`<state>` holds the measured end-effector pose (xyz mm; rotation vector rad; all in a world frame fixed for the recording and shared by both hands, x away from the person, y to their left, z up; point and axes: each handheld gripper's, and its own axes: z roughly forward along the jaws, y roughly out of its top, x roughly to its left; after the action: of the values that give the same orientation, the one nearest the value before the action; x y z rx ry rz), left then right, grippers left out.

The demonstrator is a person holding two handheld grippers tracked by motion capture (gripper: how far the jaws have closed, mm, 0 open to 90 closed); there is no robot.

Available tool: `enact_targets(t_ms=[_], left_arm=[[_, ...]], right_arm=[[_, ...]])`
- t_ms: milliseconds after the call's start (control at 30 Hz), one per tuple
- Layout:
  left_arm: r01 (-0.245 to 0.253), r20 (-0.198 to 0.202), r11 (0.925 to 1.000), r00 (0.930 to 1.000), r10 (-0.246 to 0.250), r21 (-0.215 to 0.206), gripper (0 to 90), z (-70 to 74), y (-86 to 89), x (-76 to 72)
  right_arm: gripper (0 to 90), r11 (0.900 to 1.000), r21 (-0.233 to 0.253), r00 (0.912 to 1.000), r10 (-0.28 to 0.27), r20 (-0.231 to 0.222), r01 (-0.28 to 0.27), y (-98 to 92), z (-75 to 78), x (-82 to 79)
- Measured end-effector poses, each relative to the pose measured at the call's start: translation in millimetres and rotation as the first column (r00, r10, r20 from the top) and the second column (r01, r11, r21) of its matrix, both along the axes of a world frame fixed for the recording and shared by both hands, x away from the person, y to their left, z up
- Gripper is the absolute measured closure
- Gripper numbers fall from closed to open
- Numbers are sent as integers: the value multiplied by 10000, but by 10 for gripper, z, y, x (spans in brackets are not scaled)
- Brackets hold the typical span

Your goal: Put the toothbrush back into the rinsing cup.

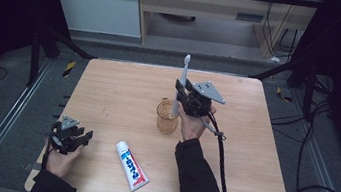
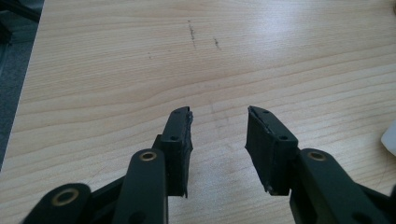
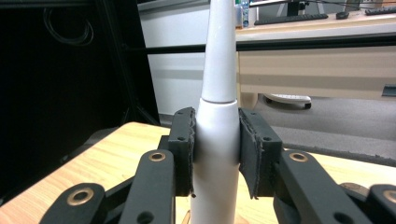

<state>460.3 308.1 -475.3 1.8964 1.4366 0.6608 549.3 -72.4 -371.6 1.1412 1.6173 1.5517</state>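
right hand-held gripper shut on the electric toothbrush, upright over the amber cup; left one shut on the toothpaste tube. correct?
Not quite. The left hand-held gripper is open and holds nothing, as the left gripper view shows; the toothpaste tube lies on the table apart from it. The rest stands: the right hand-held gripper grips the toothbrush over the cup.

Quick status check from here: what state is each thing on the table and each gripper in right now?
Electric toothbrush: upright, clamped between the right gripper's jaws, lower end in the cup.
Cup: upright on the table, amber, see-through.
Toothpaste tube: lying flat, untouched.
Right gripper: shut on the toothbrush.
Left gripper: open, holding nothing, over bare table.
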Motion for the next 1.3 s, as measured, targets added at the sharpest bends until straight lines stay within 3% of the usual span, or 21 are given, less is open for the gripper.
enact_targets(t_ms=[1300], left_arm=[[34, -18, 10000, 10000, -34, 71, 594, -2, -14, 3]], right_arm=[[678, 9919, -1212, 9948, 272, -976, -391, 65, -527, -3]])
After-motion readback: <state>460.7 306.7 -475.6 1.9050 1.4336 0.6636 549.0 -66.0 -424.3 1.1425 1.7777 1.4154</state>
